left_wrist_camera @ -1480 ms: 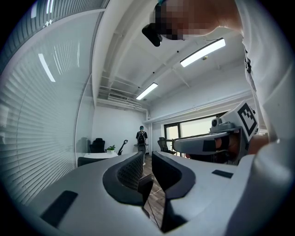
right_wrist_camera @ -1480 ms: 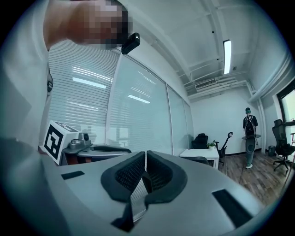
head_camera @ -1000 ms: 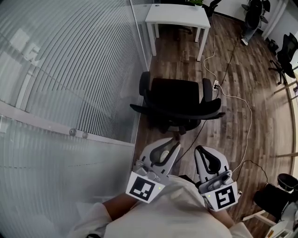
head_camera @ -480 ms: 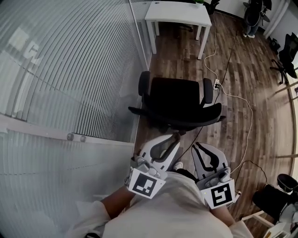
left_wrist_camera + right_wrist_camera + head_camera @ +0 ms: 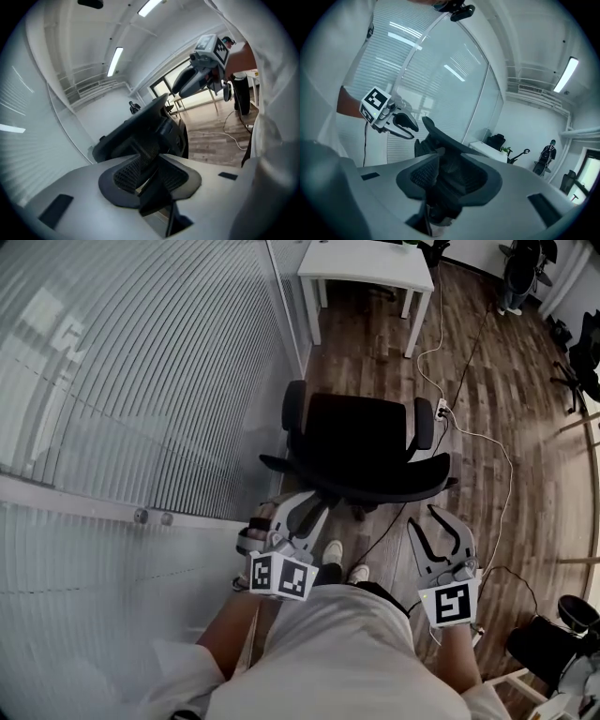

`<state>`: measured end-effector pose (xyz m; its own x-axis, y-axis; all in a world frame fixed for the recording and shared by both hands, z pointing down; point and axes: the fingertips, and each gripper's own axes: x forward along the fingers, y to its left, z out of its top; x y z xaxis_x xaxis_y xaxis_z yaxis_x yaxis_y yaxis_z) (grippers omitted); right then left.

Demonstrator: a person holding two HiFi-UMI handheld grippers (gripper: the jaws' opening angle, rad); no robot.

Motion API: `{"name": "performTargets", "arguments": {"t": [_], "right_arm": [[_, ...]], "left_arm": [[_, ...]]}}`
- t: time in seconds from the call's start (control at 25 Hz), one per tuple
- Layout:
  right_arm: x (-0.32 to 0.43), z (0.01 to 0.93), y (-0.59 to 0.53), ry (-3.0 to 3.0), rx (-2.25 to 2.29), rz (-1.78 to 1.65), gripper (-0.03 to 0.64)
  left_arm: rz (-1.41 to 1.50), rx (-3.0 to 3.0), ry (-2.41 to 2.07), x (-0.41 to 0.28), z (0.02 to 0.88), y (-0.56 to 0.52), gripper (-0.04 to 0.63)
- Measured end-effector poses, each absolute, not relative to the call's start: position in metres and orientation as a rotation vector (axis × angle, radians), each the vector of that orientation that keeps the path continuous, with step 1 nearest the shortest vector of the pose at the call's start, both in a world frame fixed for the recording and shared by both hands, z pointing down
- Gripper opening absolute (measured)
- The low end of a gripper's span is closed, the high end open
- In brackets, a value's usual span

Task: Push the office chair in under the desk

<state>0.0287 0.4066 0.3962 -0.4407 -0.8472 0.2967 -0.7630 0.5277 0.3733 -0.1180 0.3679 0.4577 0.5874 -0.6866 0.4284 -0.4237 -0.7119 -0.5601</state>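
Note:
The black office chair (image 5: 361,439) stands on the wood floor with its curved backrest (image 5: 370,487) towards me; the white desk (image 5: 370,262) is well beyond it at the top. My left gripper (image 5: 312,509) sits at the backrest's left end and my right gripper (image 5: 442,526) just behind its right end. Both sets of jaws have just been opening and stand apart with nothing pinched between them. In the left gripper view the chair (image 5: 140,131) fills the gap ahead of the left gripper (image 5: 150,180). The right gripper (image 5: 447,180) likewise faces the chair (image 5: 440,140).
A glass wall with blinds (image 5: 141,381) runs along the left, close to the chair's left armrest. White cables and a power strip (image 5: 438,411) lie on the floor to the chair's right. Other black chairs (image 5: 548,643) stand at the right edge; a person (image 5: 520,273) is far off.
Both grippers have come down and spread apart, from side by side near my body to either end of the backrest. Their jaws have opened. The chair has stayed put.

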Motion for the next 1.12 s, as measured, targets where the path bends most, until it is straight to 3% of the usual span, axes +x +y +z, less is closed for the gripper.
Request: {"name": "performTargets", "arguments": {"t": [0.24, 0.56, 1.12], "right_arm": [[0.071, 0.440, 0.382, -2.128, 1.247, -0.243, 0.188], [0.103, 0.499, 0.355, -1.972, 1.087, -0.210, 0.237], [0.130, 0.590, 0.325, -1.798, 0.857, -0.186, 0.253]], "left_arm": [[-1.127, -2.371, 0.809, -0.143, 0.508, 0.338, 0.173], [-1.357, -2.298, 0.736, -0.166, 0.553, 0.299, 0.199], [-1.607, -2.154, 0.620, -0.189, 0.591, 0.271, 0.216]]}}
